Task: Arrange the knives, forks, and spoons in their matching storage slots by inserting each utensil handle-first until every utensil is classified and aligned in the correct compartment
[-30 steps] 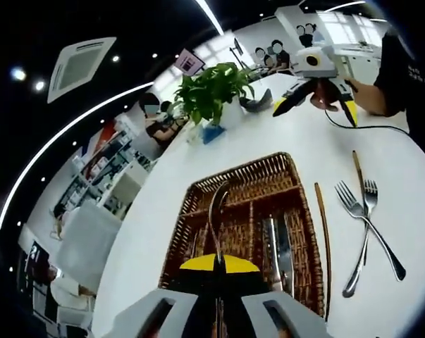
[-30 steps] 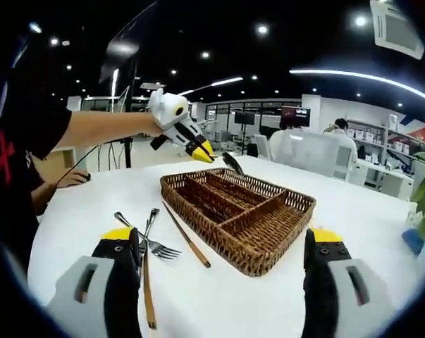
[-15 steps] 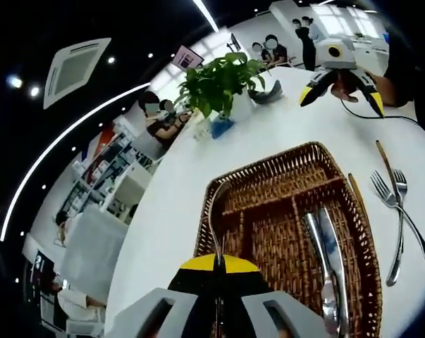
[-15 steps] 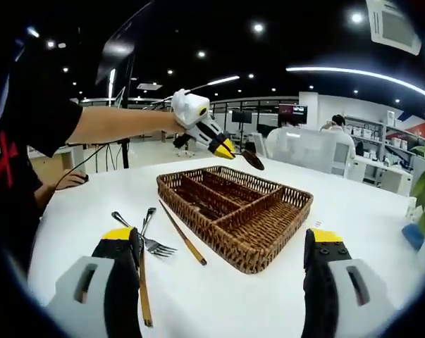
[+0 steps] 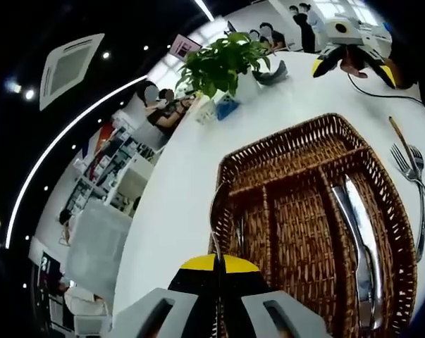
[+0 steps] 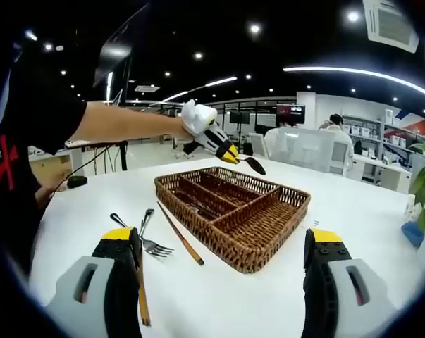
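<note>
One spoon (image 5: 217, 211) is riding in the left gripper (image 5: 217, 262), whose jaws are pinched tight on the handle, the bowl pointing straight ahead and away from the jaws. Directly under and just beyond that bowl is lying the wicker cutlery tray (image 5: 282, 144), its long slots running roughly along the spoon's own axis, so the spoon is hanging over the tray's leftmost slot, the one closest to this gripper's centre line. Further to the gripper's right, two knives (image 5: 356, 246) are lying side by side in a slot, and beyond the tray's right wall the forks (image 5: 418, 176) are waiting on the white table (image 5: 177, 190).

In the right gripper view, the left gripper (image 6: 228, 154) is hovering above the tray's (image 6: 268, 243) far edge with the spoon (image 6: 253, 164) angling down towards it. The right gripper (image 6: 223, 260) is standing wide open, holding nothing, well back from the tray. Forks (image 6: 147, 236) and wooden chopsticks (image 6: 181, 243) are lying just ahead of its left jaw. The left gripper is clearly the nearer one to the slots; I'd judge a short lowering is what's coming.
</note>
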A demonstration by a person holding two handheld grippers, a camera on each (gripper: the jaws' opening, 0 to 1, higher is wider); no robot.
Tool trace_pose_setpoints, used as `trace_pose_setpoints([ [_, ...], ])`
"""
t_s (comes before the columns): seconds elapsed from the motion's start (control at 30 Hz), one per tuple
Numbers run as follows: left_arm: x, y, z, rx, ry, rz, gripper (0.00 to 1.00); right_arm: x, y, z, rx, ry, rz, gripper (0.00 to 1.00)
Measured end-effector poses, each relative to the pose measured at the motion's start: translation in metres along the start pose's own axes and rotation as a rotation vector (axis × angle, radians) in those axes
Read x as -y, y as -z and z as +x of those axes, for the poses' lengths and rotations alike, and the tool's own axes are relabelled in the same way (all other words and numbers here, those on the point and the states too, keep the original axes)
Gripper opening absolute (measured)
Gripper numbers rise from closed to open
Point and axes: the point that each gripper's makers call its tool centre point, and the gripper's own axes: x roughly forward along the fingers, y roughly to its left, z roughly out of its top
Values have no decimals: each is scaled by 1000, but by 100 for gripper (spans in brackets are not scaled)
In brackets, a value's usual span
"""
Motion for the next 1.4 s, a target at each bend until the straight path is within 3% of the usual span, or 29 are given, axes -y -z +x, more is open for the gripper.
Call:
trace_pose_setpoints([
  [0.53,-4,2,0,3,4,-6,0,1,2,1,-5,4,2,100],
  [0.9,1,9,20,32,22,-60,0,2,3,0,-6,4,-1,99],
  [1.0,7,8,27,71,48,-121,0,3,3,0,-5,5,-3,99],
  [1.17,11,21,39,58,57,-144,0,4,4,1,-7,6,-3,99],
  [1.4,15,24,47,66,87,-160,0,6,6,1,-14,13,1,99],
])
